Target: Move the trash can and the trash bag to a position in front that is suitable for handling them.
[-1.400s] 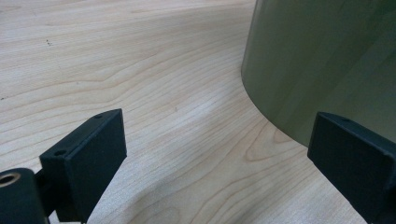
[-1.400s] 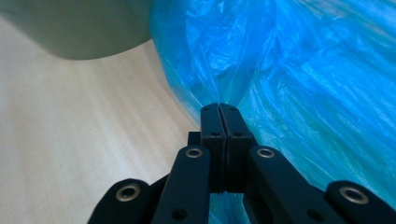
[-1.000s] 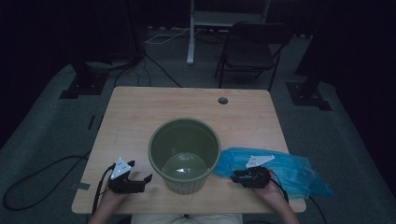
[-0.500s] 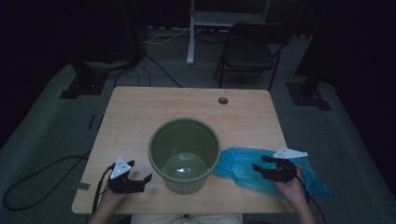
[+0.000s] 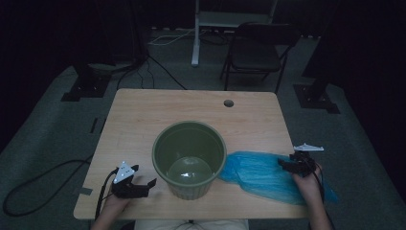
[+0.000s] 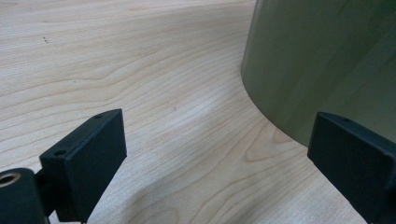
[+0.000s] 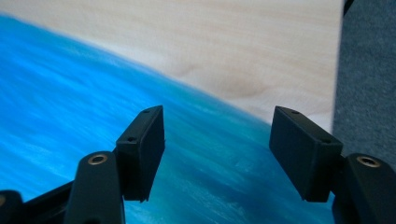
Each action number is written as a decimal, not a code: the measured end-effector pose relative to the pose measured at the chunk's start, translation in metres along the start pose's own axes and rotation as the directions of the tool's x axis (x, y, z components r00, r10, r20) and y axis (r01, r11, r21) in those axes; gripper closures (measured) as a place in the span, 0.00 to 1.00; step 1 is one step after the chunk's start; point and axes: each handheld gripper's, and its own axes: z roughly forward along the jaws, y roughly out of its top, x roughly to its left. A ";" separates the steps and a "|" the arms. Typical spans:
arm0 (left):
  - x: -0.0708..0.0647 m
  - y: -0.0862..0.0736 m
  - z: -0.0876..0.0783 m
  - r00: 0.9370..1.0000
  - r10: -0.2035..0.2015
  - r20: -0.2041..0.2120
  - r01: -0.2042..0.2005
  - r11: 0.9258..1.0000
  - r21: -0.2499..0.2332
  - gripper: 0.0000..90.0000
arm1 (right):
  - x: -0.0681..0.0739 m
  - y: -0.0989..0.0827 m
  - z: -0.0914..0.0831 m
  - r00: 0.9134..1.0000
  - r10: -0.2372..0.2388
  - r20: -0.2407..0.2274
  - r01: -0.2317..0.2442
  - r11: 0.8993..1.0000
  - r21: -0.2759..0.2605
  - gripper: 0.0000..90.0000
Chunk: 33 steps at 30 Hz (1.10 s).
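Note:
A green bucket (image 5: 191,189) stands empty near the front middle of the wooden table (image 5: 191,108). A crumpled blue plastic bag (image 5: 258,175) lies to its right, reaching past the table's right edge. My left gripper (image 5: 145,175) rests open just left of the bucket; in the left gripper view its jaws (image 6: 217,144) frame bare wood, with the bucket wall (image 6: 322,60) by the right jaw. My right gripper (image 5: 286,165) hovers over the bag's right end. Its jaws (image 7: 217,140) have just been opening, and the bag (image 7: 70,93) lies under them, not pinched.
A round cable hole (image 5: 229,103) sits near the table's far edge. A folding chair (image 5: 258,52) and stand bases are on the carpet beyond. The table's right edge and the grey floor (image 7: 369,70) are close beside my right gripper. Cables trail at the left.
My right hand has slid rightward along the blue bag toward the table's right edge, and its jaws stand wider. The left gripper and the bucket have not moved.

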 end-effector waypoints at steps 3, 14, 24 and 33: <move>0.000 0.000 0.000 1.000 -0.004 0.001 0.004 1.000 0.000 0.06 | 0.004 -0.005 0.006 1.000 -0.015 0.021 0.015 1.000 0.001 0.39; -0.001 0.000 0.000 1.000 -0.002 0.006 0.003 1.000 0.000 0.06 | 0.015 0.011 0.019 0.997 -0.049 0.058 0.050 0.999 -0.020 0.99; 0.000 0.000 0.000 1.000 -0.006 0.009 0.006 1.000 -0.002 0.06 | 0.041 0.088 0.049 0.995 -0.093 0.025 0.095 0.992 -0.081 0.99; 0.001 0.000 -0.002 1.000 -0.009 0.010 0.010 1.000 -0.009 0.06 | 0.080 0.132 0.069 0.989 -0.140 -0.046 0.134 0.985 -0.105 0.65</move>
